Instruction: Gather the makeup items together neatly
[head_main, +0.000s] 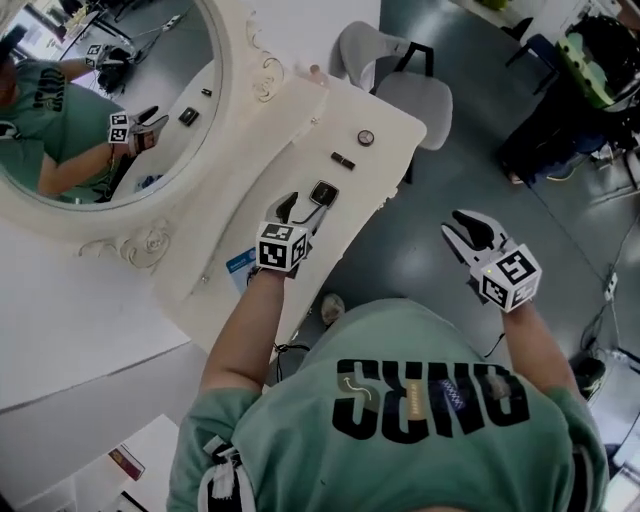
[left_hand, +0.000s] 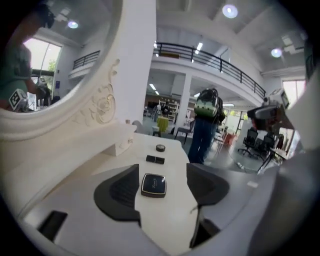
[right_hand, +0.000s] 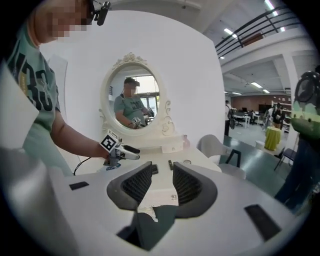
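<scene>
Head view counts three makeup items on the white vanity table (head_main: 395, 118), all to the right of the one oval mirror (head_main: 110, 95): one round pot (head_main: 366, 138), one black stick (head_main: 343, 160) and one square black compact (head_main: 323, 193), strung in a loose line along the mirror's side, apart from one another, with the stick in the middle. One blue flat packet (head_main: 238, 266) lies below the mirror's frame, partly hidden by the left gripper's cube. One grey chair (head_main: 400, 80) stands off past the table end, further right of the mirror. Two grippers show. The left gripper (head_main: 300, 212) hangs over the table on the mirror's right, its jaws spread wide; its own view has the compact (left_hand: 154, 184) lying flat on the table in the gap, neither pad pressing on it, with the stick (left_hand: 155, 159) and the pot (left_hand: 160, 147) beyond. The right gripper (head_main: 458, 228) is held well to the right of the mirror, off the table edge and over the floor; its jaws stand only narrowly parted, and nothing sits between them.
</scene>
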